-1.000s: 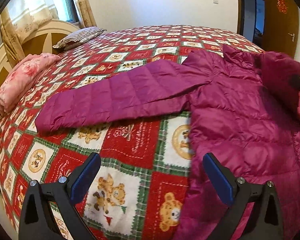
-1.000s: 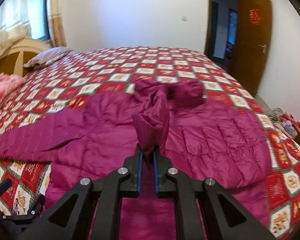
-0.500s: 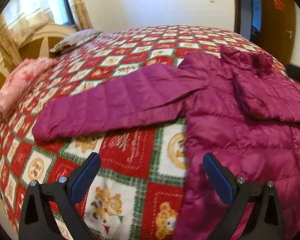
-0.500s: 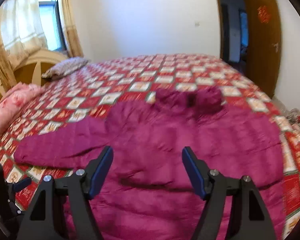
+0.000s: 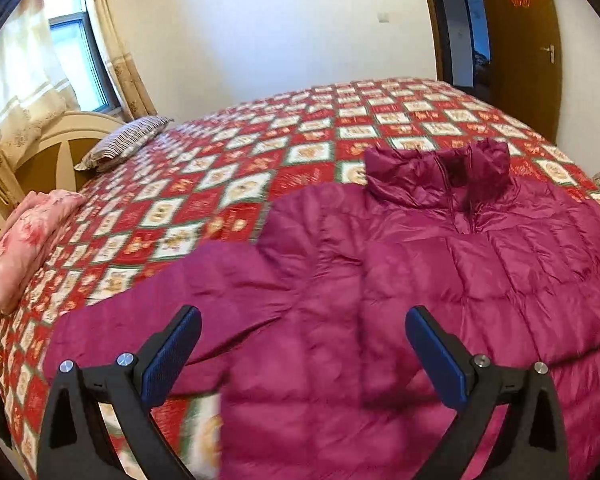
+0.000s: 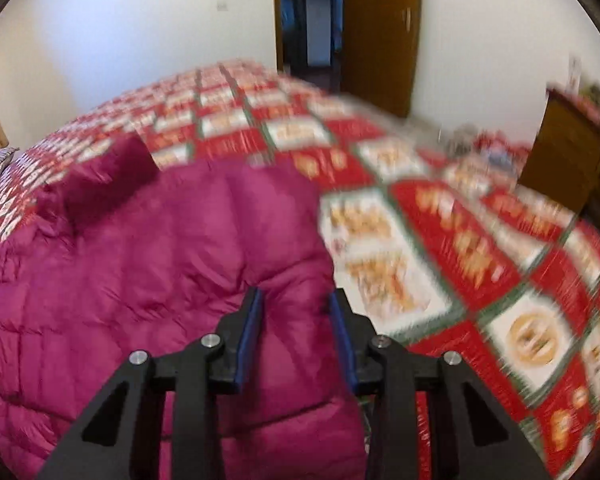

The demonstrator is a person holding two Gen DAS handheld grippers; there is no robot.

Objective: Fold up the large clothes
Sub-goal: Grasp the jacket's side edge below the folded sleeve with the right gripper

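Note:
A magenta puffer jacket (image 5: 420, 260) lies front up on the quilted bed (image 5: 260, 152), collar (image 5: 440, 176) toward the far side. Its left sleeve (image 5: 172, 296) stretches out to the left. My left gripper (image 5: 304, 320) hovers wide open over the sleeve where it meets the body, holding nothing. In the blurred right wrist view, my right gripper (image 6: 296, 300) is over the jacket's (image 6: 140, 260) right edge. Its jaws are closing with puffy fabric between the pads, and no firm pinch shows.
A striped pillow (image 5: 124, 146) and a pink folded blanket (image 5: 28, 240) lie by the headboard (image 5: 48, 152) at the left. An open brown door (image 6: 380, 40) stands behind the bed. A wooden cabinet (image 6: 572, 152) is at the right. Bare quilt (image 6: 460, 240) lies right of the jacket.
My right gripper let go of the raised sleeve, opened, swung right to the jacket's edge and narrowed. My left gripper moved right, from over the quilt to over the jacket.

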